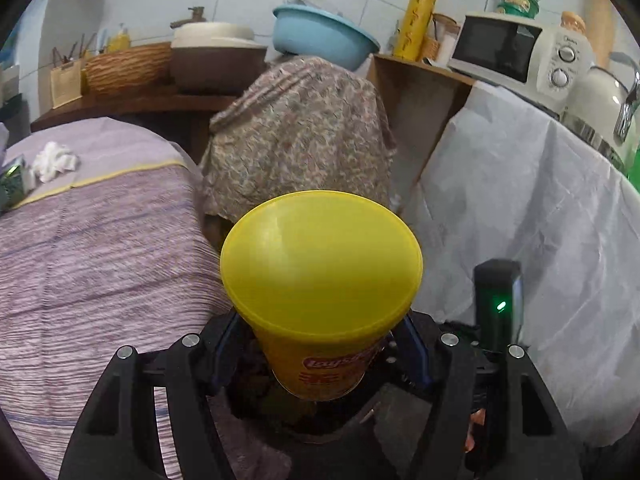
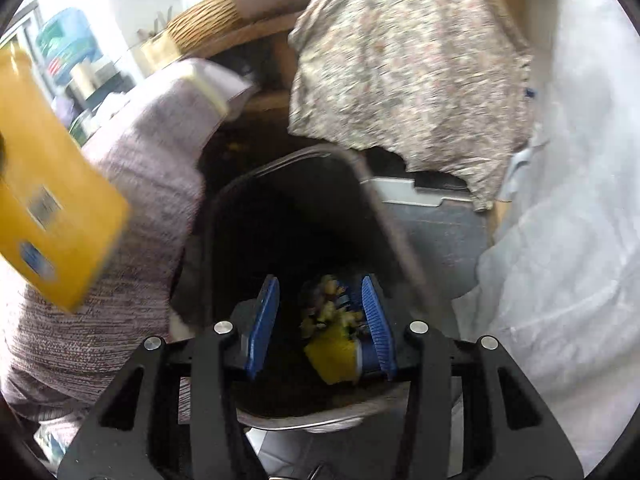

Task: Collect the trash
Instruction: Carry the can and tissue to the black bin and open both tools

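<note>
— Two hand-held grippers: what's the left hand-held gripper (image 1: pixel 320 344) doing?
— Clamped on a yellow Lay's canister (image 1: pixel 320 280).
— And the right hand-held gripper (image 2: pixel 320 320)?
— Jaws apart over the dark trash bin (image 2: pixel 360 168), a yellow wrapper (image 2: pixel 332 344) against the right pad; its print is unreadable.

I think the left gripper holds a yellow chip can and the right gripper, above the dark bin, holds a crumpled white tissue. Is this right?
Not quite. The crumpled thing between the right gripper's fingers is a yellow wrapper, as the right wrist view shows. The rest stands: the left gripper holds the yellow chip can, and the dark bin lies below.
</note>
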A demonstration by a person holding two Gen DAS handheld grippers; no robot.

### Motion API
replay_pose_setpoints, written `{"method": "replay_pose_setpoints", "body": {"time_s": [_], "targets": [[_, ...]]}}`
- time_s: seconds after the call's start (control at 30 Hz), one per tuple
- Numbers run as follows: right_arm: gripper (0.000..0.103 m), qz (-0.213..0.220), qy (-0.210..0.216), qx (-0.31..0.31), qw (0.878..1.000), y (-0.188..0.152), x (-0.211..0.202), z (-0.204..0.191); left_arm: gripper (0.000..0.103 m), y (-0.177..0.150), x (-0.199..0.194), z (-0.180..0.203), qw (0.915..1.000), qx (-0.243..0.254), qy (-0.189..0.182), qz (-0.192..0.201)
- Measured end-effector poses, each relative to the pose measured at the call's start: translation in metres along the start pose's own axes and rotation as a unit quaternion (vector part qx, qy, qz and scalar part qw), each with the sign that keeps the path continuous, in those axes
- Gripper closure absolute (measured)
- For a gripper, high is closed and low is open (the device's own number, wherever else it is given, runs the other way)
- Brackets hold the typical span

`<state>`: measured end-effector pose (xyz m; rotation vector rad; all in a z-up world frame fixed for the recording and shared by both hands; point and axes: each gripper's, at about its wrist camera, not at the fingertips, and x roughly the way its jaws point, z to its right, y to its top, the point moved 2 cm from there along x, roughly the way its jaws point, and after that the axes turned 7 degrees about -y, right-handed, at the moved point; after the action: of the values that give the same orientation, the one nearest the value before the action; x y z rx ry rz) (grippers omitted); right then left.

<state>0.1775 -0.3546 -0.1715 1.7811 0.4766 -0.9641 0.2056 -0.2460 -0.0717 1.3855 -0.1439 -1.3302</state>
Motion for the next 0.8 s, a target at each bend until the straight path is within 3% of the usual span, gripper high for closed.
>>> {"method": "replay_pose_setpoints", "body": {"time_s": [0.2,0.63,0.8], "targets": [[0.048,0.038,-0.039,0.018,0.998,0.005,-0.024,0.026,0.037,-0.018,0.038,0.005,0.9995,0.005,-0.003,-0.033],[0.047,0.052,-0.058,0.045,0.996,0.009,-0.038,0.054,0.037,-0.056,0.111,0.003,0.9939,0.013,0.007,-0.109],[0.047,0.051,-0.057,0.045,0.996,0.008,-0.039,0.053,0.025,-0.061,0.117,-0.001,0.9931,0.005,0.003,-0.117]]}}
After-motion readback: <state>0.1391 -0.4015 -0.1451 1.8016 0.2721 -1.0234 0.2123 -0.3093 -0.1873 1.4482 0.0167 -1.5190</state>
